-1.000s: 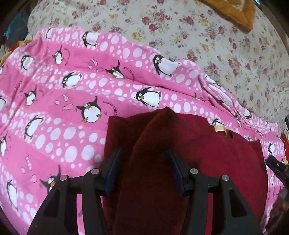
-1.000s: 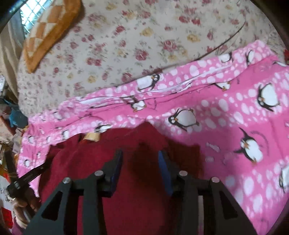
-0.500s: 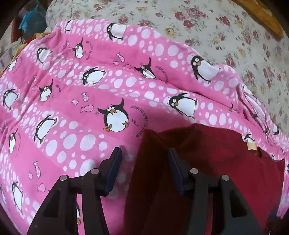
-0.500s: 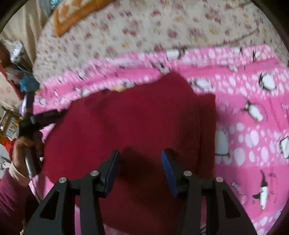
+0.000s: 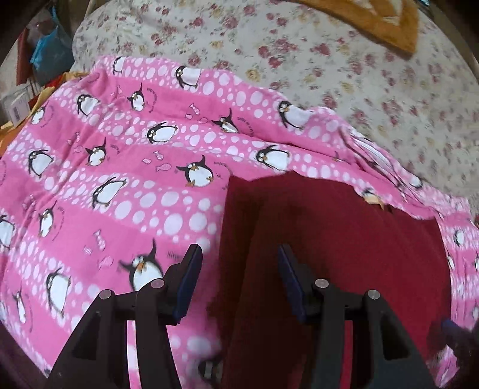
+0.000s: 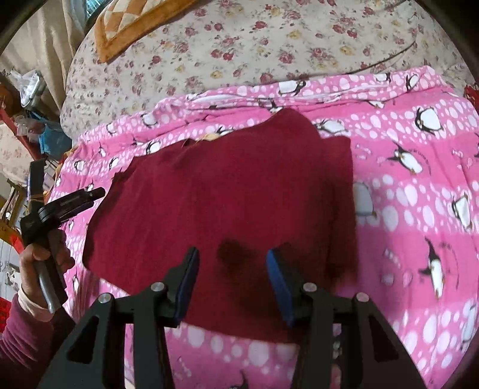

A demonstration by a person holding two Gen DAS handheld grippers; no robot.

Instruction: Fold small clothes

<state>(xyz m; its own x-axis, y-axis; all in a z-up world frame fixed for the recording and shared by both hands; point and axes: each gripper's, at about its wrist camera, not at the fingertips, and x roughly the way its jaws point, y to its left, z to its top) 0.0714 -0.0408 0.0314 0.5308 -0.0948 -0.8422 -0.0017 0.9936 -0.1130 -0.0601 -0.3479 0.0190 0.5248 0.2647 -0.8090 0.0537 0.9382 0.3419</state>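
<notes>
A dark red knit garment (image 6: 233,209) lies flat, centre frame, on a pink penguin-print fleece blanket (image 6: 419,209); the right hand-held gripper (image 6: 232,284) and left hand-held gripper (image 5: 239,281) hover half-open, empty; a careless pinch could snag the blanket beneath.

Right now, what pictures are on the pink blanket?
Black-and-white penguins, white dots and little fish on the pink blanket, clearest in the left wrist view.

A folded garment (image 6: 227,191) lies on a blanket (image 6: 419,209), which is spread over a bed (image 6: 239,45). A cushion (image 6: 128,27) rests on the bed behind the blanket. The left gripper (image 6: 89,196) sits at the garment's left edge; the right gripper (image 6: 232,270) hangs over its near edge.
</notes>
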